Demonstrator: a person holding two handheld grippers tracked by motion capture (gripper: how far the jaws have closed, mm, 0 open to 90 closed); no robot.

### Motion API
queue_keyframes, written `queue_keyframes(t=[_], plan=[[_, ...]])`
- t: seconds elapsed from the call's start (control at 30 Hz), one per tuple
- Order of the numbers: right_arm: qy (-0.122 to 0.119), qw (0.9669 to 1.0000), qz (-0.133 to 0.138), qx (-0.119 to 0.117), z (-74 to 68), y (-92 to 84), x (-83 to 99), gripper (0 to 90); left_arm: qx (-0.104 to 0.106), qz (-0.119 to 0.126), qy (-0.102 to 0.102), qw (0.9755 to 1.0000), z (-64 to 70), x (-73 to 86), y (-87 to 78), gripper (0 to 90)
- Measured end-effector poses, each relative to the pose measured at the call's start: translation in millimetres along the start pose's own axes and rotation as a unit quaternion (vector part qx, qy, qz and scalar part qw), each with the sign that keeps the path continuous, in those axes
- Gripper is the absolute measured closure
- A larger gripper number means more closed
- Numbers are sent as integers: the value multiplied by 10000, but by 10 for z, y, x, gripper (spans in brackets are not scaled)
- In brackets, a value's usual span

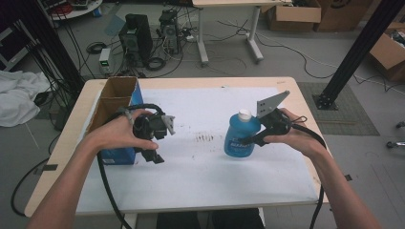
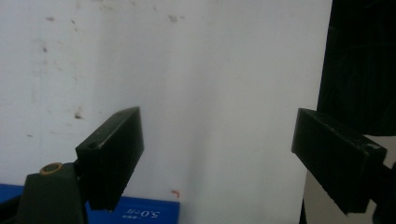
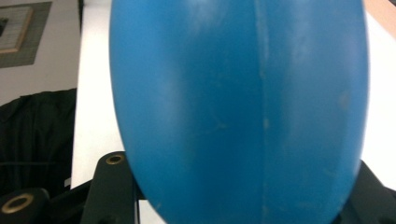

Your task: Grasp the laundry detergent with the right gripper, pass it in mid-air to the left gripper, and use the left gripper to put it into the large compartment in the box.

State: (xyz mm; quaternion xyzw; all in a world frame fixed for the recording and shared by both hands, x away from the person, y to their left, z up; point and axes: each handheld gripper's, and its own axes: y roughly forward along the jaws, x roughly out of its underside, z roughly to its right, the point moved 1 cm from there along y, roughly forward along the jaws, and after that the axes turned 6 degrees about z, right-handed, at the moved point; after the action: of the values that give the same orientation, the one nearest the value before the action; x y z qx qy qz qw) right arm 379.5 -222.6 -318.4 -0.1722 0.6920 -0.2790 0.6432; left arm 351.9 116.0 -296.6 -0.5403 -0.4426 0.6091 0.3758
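The right hand-held gripper point(image 1: 249, 138) pinches a blue bottle point(image 1: 240, 133) with a white cap, upright at the right side of the white bench point(image 1: 200, 176). The left hand-held gripper point(image 1: 152, 155) is spread wide with nothing in it, beside a blue box point(image 1: 117, 102).
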Motion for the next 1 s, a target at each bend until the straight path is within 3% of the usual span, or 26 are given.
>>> queue_keyframes(t=[0.13, 0.5, 1.0], plan=[[-107, 9999, 6, -115, -11, 79, -163, 443, 58, 215, 21, 9997, -76, -165, -178, 175], [-266, 9986, 63, -446, -20, 293, -396, 443, 46, 360, 193, 9992, -188, -535, -495, 177], [-346, 9967, 65, -736, -7, 582, -524, 442, 87, 376, 363, 9986, -216, -849, -587, 178]])
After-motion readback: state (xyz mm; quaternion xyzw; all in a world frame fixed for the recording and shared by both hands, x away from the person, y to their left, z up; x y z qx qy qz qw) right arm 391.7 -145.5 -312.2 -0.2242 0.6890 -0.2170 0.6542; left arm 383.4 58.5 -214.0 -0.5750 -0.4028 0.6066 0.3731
